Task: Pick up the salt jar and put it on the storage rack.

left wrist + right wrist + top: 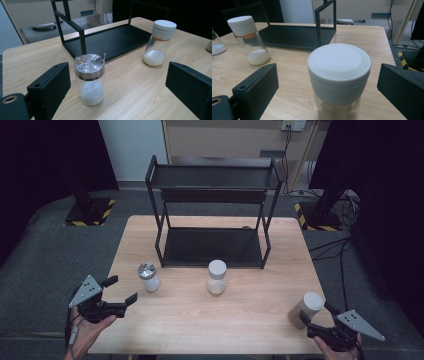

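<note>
Three jars [216, 276] on table [250, 320], black rack [212, 210] behind, tools spread

Lab: black curtains [45, 155], hazard-striped stand bases [92, 212] (cables [340, 250] on floor).

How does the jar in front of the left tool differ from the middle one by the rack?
The silver-lidded jar has a metal cap under clear wrap; the white-capped jar has a plain white plastic cap with an orange band beneath. The white-capped one stands taller. Both are upright, clear, and hold some white powder.
</note>
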`<state>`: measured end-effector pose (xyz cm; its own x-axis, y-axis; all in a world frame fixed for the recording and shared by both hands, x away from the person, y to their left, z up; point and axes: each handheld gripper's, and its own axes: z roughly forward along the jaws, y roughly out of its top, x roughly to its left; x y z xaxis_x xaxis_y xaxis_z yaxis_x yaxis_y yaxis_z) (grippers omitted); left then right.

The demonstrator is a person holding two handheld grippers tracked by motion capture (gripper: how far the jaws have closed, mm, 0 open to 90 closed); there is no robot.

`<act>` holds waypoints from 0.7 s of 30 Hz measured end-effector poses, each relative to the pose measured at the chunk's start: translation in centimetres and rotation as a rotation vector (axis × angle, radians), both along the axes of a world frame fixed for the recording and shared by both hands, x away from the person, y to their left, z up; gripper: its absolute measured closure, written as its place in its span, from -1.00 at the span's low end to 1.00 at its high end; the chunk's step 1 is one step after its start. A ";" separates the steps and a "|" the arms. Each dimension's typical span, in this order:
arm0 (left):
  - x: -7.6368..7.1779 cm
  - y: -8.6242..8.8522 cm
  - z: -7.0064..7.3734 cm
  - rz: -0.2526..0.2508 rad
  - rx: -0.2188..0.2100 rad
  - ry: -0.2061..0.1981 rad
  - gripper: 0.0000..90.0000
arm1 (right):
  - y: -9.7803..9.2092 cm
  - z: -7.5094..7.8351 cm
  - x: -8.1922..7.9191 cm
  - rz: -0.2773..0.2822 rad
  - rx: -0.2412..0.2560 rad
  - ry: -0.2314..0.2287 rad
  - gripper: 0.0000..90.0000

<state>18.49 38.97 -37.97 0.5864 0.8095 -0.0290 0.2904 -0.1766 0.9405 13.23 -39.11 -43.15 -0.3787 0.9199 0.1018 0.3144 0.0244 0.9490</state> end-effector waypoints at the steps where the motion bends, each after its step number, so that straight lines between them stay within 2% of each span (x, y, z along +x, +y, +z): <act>1: 0.1 0.0 0.0 0.001 -0.001 0.000 -0.89 | 0.0 0.0 0.0 0.000 0.000 0.000 -0.92; 21: 3.7 -0.5 -0.8 0.029 -0.004 0.048 -0.89 | -0.1 0.0 0.0 0.006 0.008 0.000 -0.92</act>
<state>22.23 38.49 -38.75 0.5608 0.8258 -0.0599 0.3402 -0.1639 0.9260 13.27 -39.24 -43.19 -0.3842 0.9167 0.1096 0.3144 0.0183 0.9491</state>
